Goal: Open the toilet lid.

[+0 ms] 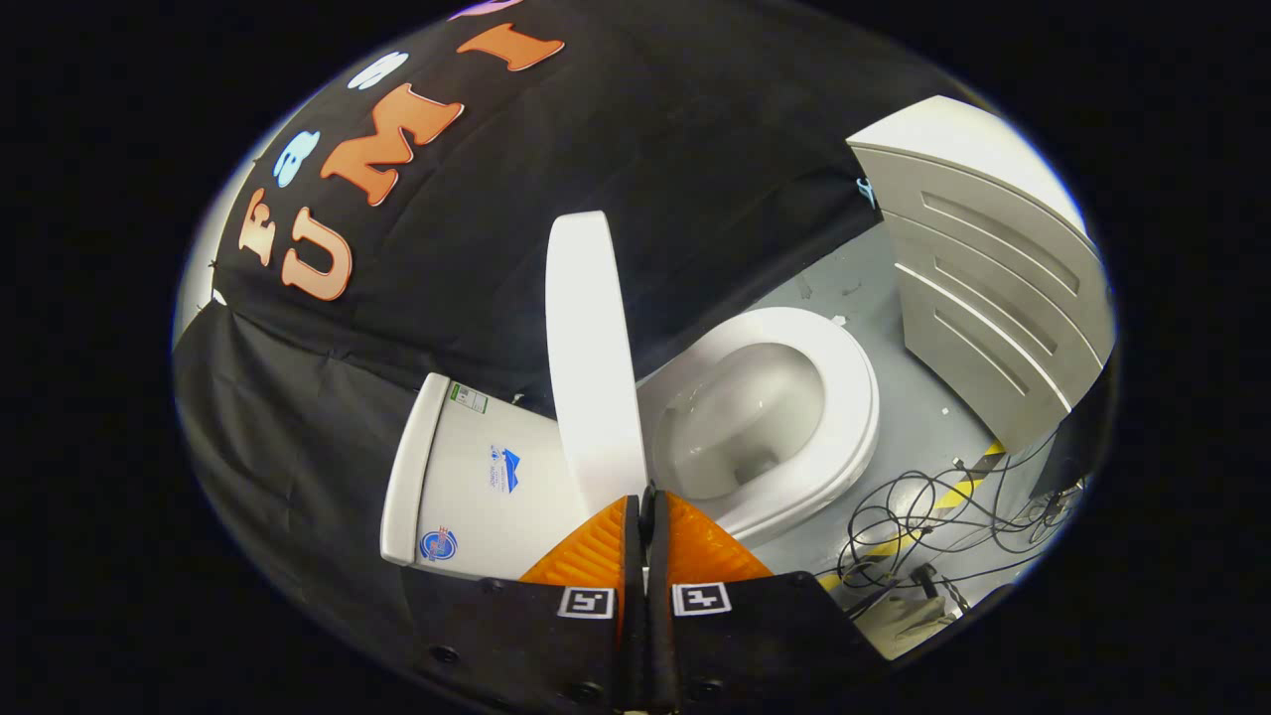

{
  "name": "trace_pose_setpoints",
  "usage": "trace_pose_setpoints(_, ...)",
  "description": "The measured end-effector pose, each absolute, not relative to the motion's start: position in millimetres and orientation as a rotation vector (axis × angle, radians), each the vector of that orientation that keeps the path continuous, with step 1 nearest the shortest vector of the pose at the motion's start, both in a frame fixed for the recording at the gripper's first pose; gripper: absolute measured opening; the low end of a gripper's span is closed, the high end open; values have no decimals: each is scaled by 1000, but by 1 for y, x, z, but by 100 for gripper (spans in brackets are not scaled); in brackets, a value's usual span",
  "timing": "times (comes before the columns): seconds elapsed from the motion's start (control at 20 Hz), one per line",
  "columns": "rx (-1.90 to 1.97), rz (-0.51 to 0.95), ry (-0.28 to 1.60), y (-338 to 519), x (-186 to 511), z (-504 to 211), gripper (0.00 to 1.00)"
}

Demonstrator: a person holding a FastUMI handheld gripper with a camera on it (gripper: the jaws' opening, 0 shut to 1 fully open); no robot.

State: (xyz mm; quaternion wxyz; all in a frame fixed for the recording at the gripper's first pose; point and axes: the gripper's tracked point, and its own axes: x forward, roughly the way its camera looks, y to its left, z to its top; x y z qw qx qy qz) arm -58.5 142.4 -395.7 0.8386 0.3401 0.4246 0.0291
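Glossy white oval plastic toilet lid [593, 348] standing raised toward the white ceramic tank [467, 477], exposing seat and bowl [765, 417]; gripper [647, 501], fingers pressed together and empty, sits just before the lid's edge.

A white cabinet [993, 288] stands on the grey floor [923, 407]; tangled cables [923, 516] cross striped tape [953, 497] nearby.

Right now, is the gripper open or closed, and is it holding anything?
Gripper: closed, fingers together with nothing between them, tips just short of the raised toilet lid.
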Motion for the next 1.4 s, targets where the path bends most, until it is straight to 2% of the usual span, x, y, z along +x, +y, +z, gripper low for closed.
trace_pose_setpoints(1.4, 301, 34, 803, 303, -60, -322, 8)
